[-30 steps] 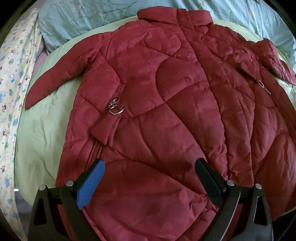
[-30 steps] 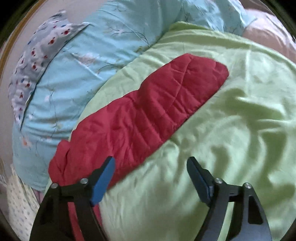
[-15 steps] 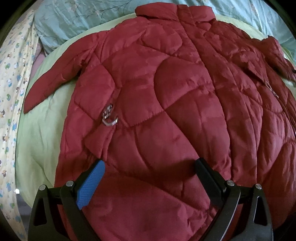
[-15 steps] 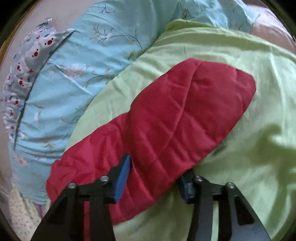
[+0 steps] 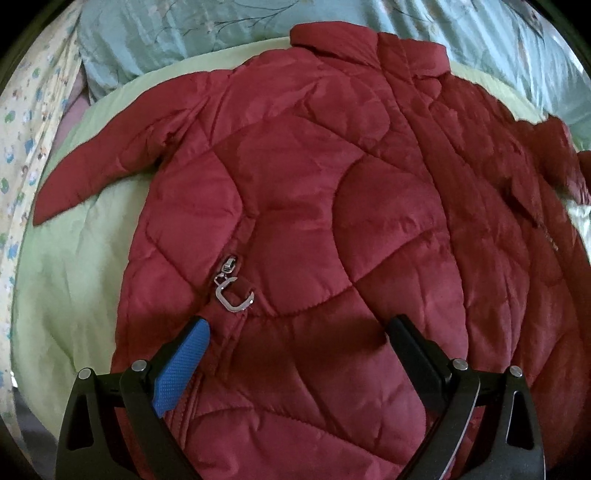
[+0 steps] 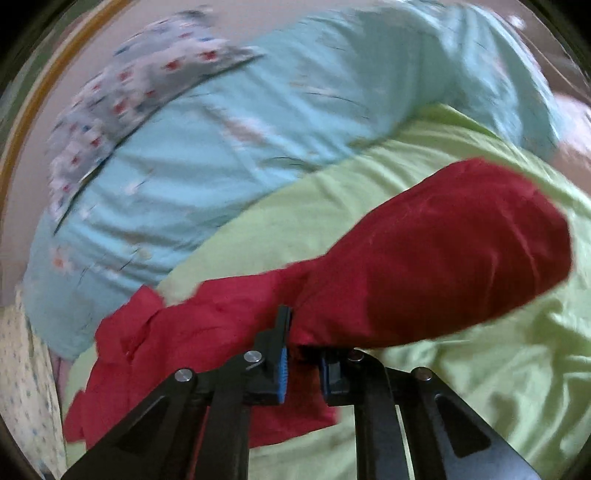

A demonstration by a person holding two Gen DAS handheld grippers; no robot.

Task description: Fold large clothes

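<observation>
- The right gripper (image 6: 301,356) was wide open over the sleeve (image 6: 424,266) a moment ago. Now its two fingers have squeezed together on the sleeve, about halfway along it.
- The sleeve looks bunched and a bit lifted off the green blanket (image 6: 480,387). The picture is blurry, so the hand is probably moving.
- I think the sleeve is about to be folded over onto the coat.
- The left gripper (image 5: 297,345) has stayed wide open. It holds nothing and hangs over the bottom part of the red coat (image 5: 314,206).
- The coat lies spread flat, front up, in the middle of the green blanket, collar toward the far edge by the blue pillow (image 5: 192,33).
- The other sleeve (image 5: 107,162) points to the blanket's left edge, not folded yet.
</observation>
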